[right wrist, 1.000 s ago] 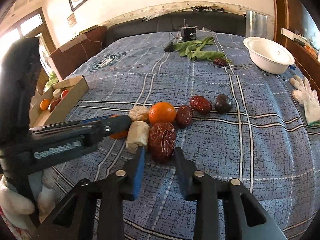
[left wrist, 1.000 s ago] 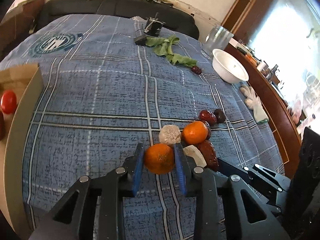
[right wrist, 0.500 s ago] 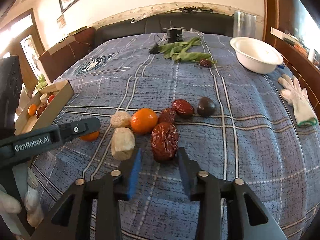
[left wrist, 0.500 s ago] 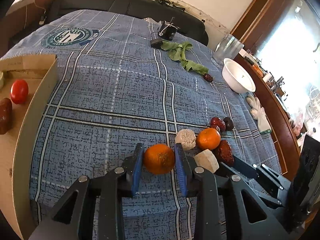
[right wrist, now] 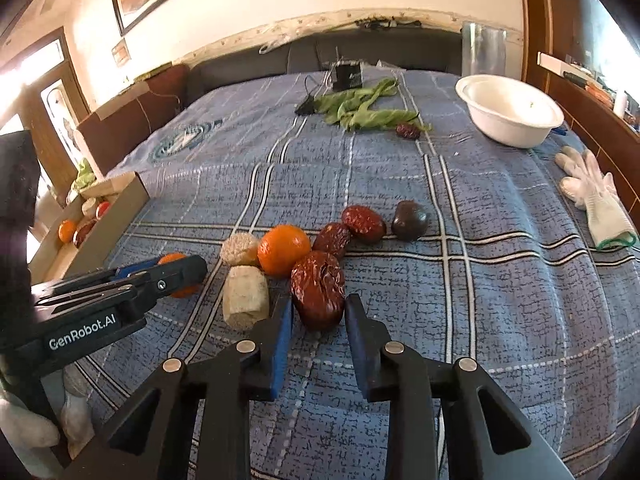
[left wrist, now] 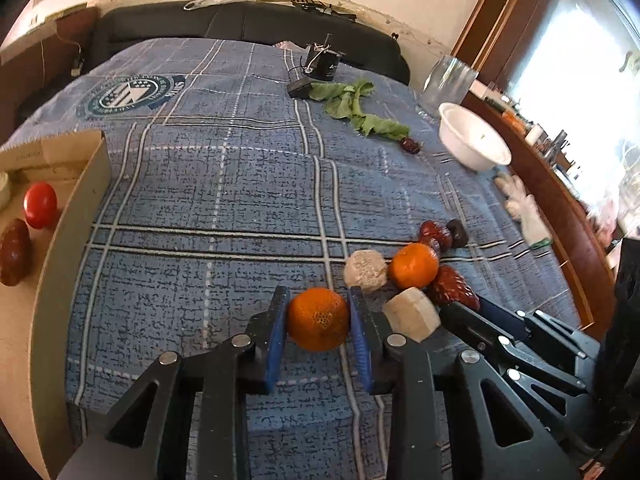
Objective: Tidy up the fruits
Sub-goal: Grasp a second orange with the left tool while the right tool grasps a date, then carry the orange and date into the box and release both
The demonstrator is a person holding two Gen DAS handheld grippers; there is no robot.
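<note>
My left gripper is shut on an orange mandarin, held just above the blue plaid cloth. My right gripper has its blue pads on both sides of a big wrinkled red date and looks shut on it. A second mandarin, two pale chunks, two smaller dates and a dark round fruit lie clustered beyond it. A cardboard box at the left holds a tomato and a date.
A white bowl, a glass jar and white gloves are at the right. Green leaves, a lone date and a black device lie at the far end. A sofa backs the table.
My left gripper has carried the mandarin left and away from the cluster, so more of the box shows. My right gripper has closed in around the big date.
</note>
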